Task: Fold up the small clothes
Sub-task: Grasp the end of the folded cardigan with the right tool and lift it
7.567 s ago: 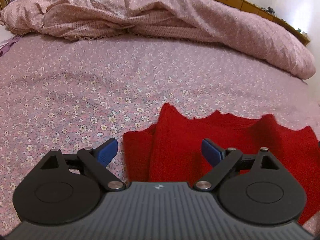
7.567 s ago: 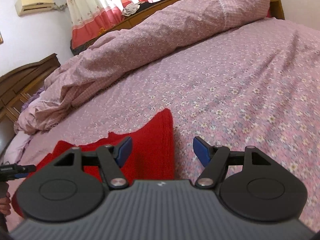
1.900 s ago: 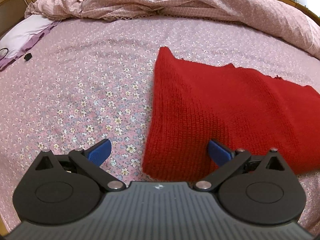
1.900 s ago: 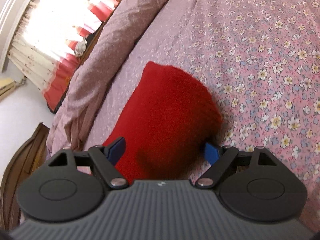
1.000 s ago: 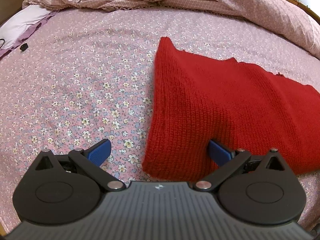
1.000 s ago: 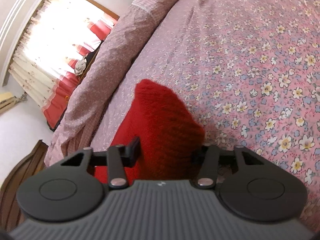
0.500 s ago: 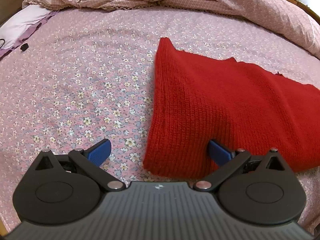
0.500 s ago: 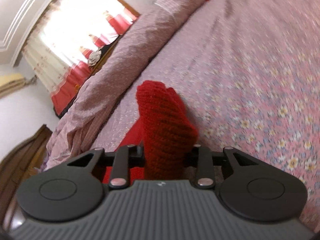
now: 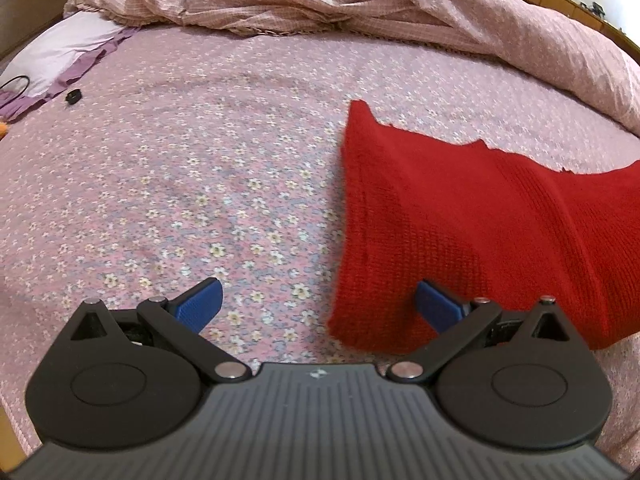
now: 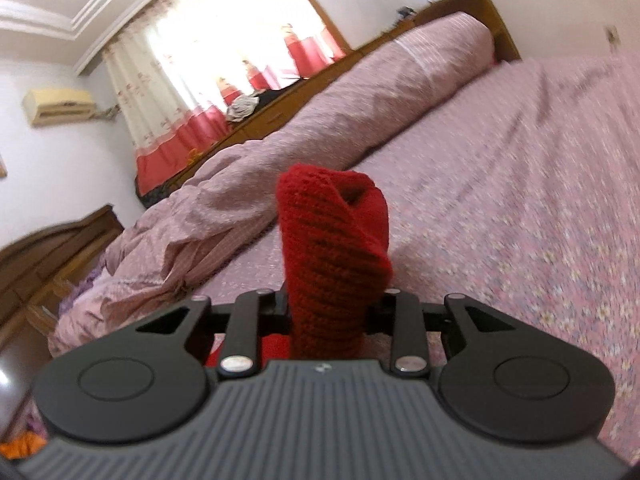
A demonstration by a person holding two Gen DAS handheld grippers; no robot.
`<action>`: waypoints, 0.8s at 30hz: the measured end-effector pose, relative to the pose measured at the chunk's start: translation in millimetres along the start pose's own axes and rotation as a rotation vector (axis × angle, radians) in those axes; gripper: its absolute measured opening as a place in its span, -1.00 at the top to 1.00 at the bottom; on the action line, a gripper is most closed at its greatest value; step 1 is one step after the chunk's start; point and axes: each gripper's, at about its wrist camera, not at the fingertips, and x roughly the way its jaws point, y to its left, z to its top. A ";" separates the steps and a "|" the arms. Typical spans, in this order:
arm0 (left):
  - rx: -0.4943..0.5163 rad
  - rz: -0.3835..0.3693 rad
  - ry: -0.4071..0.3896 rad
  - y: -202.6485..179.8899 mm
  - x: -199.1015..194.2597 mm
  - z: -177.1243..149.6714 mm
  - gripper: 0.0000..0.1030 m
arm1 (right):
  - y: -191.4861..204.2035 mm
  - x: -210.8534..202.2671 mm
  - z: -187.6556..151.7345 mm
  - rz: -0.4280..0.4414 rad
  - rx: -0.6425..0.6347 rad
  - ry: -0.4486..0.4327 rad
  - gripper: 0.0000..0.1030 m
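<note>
The right gripper (image 10: 334, 308) has just been closing, and its jaws are clamped on a bunched end of the red knitted garment (image 10: 332, 248). A twisted roll of knit stands straight up out of the gap between them, ahead of the tips, with a little more red showing just behind the linkage. Pinching the end as a thick wad gives the jaws plenty of cloth to bite, so I judge the hold should survive a lift or a carry across.

The left gripper (image 9: 318, 296) has its jaws wide apart and holds nothing. The garment's near corner lies in the gap, close to the right-hand blue pad, while the left-hand pad is over bare flowered bedsheet (image 9: 192, 184); neither pad presses the knit. From that corner the garment (image 9: 472, 232) spreads flat on the bed ahead of the jaws and off to their right, rising in a ridge at the far right, probably where the other gripper draws it up.

The placement reads as a fold in hand: one end raised, the other corner straddled so it can be pinned or taken. The next move likely calls for bringing the raised end over the flat part. A rumpled quilt (image 9: 360, 4) sits well beyond the jaws, clear of the work.
</note>
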 end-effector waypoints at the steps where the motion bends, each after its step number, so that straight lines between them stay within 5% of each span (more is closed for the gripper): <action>1: -0.003 0.002 -0.002 2.4 -1.5 -0.3 -1.00 | 4.4 -0.5 1.1 0.002 -0.021 -0.002 0.38; 16: -0.078 0.040 -0.025 44.2 -16.8 -6.4 -1.00 | 103.6 -2.1 2.5 0.114 -0.371 -0.024 0.39; 24: -0.123 0.052 -0.026 66.5 -19.8 -12.0 -1.00 | 156.6 15.5 -35.8 0.189 -0.575 0.091 0.40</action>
